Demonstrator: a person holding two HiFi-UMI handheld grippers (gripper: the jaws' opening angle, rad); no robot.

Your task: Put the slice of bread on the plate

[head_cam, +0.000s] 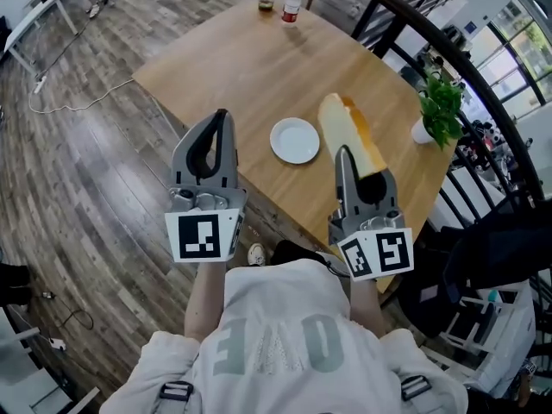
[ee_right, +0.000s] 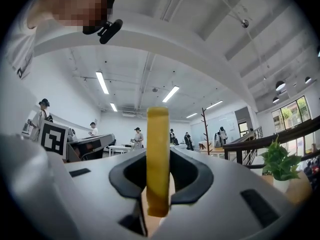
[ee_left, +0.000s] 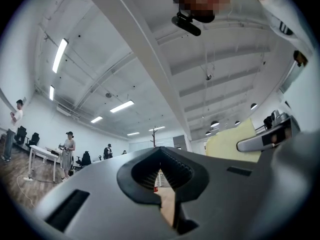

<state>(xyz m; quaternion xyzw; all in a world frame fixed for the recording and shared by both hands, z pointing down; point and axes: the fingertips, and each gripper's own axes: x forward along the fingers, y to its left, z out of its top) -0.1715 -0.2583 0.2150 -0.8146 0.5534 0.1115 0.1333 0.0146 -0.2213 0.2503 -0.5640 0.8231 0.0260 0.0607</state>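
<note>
Holding the slice of bread (head_cam: 347,126) on edge in the air, the right gripper (head_cam: 344,155) has its fingers clamped on the slice above the wooden worktop (head_cam: 233,59), just beside the empty white plate (head_cam: 295,140). The left gripper (head_cam: 221,121), its fingers pressed together on nothing, hangs near the worktop's front edge, apart from the plate. The pickup looks done, but the slice is not yet over the plate. What appears left is to carry it across, lay it flat on the plate and let go.
</note>
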